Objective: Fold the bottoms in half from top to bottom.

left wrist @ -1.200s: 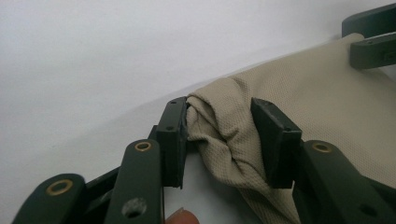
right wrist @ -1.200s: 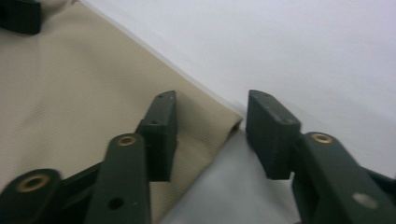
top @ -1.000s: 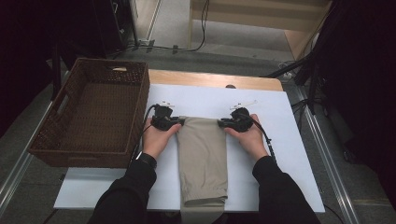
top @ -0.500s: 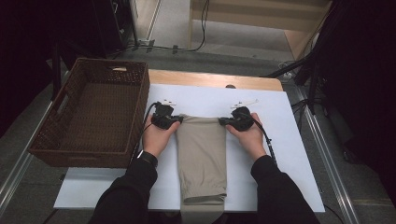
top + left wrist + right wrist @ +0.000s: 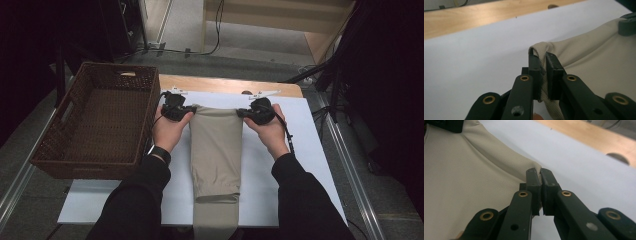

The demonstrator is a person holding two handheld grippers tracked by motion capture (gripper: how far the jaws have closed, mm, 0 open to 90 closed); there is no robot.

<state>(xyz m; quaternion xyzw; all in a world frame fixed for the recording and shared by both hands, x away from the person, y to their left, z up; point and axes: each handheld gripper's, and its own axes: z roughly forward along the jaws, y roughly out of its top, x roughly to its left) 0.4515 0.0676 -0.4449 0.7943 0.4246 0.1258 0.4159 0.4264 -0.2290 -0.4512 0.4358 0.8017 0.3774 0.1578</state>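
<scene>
One beige folded garment on white sheet, lengthwise down table centre, far edge lifted between grippers. Two grippers: left gripper clamped on far-left corner, cloth pinched between pads; right gripper clamped on far-right corner, jaws nearly touching over fabric edge. Both just finished closing, cloth in each. One wicker basket just left of sheet. Near end of garment cut off at bottom frame edge. Garment type unclear.
</scene>
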